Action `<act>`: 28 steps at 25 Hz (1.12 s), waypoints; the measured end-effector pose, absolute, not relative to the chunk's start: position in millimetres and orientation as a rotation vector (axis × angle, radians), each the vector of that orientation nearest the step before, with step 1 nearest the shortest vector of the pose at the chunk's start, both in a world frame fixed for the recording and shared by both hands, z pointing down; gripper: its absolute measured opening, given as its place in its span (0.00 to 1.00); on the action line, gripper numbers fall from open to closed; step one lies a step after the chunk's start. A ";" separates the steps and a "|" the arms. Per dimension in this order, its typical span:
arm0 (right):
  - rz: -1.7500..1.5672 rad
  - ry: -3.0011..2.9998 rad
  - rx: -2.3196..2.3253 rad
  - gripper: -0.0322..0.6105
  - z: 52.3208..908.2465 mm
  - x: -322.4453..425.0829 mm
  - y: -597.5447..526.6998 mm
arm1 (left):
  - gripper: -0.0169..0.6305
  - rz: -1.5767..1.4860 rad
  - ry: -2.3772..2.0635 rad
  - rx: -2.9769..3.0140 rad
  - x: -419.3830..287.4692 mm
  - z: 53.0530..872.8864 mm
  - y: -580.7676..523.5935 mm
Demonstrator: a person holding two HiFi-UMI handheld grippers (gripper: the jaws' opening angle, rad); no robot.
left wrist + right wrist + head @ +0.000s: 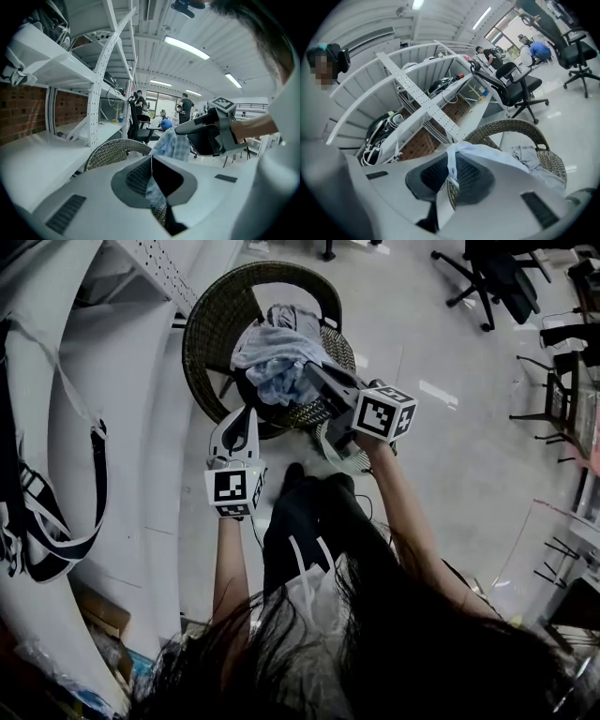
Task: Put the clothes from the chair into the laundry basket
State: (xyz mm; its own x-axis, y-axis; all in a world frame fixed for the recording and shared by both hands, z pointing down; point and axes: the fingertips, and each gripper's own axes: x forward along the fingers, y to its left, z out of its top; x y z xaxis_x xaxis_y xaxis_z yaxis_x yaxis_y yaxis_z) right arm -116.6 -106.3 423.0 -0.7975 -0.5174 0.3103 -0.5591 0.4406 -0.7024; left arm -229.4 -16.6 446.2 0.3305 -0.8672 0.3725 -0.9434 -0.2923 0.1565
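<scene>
Most of the head view's 9 o'clock side is filled by white shelving point(112, 381), with dark straps hanging off its edge. Several black office chairs point(492, 277) stand well apart on the pale floor at 1 to 2 o'clock.

At 12 o'clock stands the round wicker chair point(211, 324), its curved back towards the shelving. Two garments are with it. A grey garment point(292, 317) lies crumpled on the seat at the 12 o'clock end, against the backrest. A light blue shirt point(277, 357) is bunched above the middle of the seat, with one corner raised.

That corner is caught by the right gripper point(317, 374), which reaches in from 4 o'clock of the shirt. In the right gripper view its fingers are pressed together on a pale fold of the shirt, and the rest of the cloth drapes away over one jaw towards the chair. Its marker cube point(382, 413) sits over the person's right hand.

The left gripper point(248, 413) hangs at 7 o'clock of the chair, just beside the wicker rim, and points at the seat. In the left gripper view its fingertips meet in a thin seam with nothing pinched between them. Blue cloth and wicker show beyond.
</scene>
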 end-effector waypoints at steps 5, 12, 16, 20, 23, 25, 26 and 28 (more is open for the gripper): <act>1.312 -2.689 1.080 0.11 367.1 -81.6 -96.0 | 0.06 0.279 -1.587 2.288 -218.4 422.8 -15.7; 1.288 -2.721 1.243 0.11 299.2 -25.6 -78.0 | 0.05 0.240 -1.525 2.336 -189.9 392.4 -10.3; 1.248 -2.738 1.339 0.11 268.3 7.2 -64.5 | 0.06 0.243 -1.473 2.377 -169.3 378.6 -7.9; 1.225 -2.774 1.443 0.11 239.0 48.4 -48.6 | 0.06 0.263 -1.412 2.434 -141.1 365.4 -8.1; 1.195 -2.799 1.509 0.11 219.4 78.9 -34.5 | 0.06 0.276 -1.361 2.487 -117.3 355.4 -8.0; 1.155 -2.797 1.545 0.11 210.5 97.4 -24.9 | 0.06 0.285 -1.330 2.518 -101.4 349.5 -7.5; 1.138 -2.792 1.562 0.11 207.6 106.0 -20.0 | 0.06 0.289 -1.315 2.530 -93.7 347.0 -7.0; 1.120 -2.781 1.598 0.11 203.8 123.0 -10.5 | 0.06 0.292 -1.284 2.549 -77.8 343.3 -5.8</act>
State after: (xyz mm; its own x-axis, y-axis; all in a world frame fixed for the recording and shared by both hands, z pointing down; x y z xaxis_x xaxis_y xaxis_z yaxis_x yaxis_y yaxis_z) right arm 123.0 -10.5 203.8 -0.5322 -0.8410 0.0976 -0.6740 0.3511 -0.6500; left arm -77.8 -5.8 343.3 0.5865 -0.7531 0.2981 -0.8079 -0.5699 0.1498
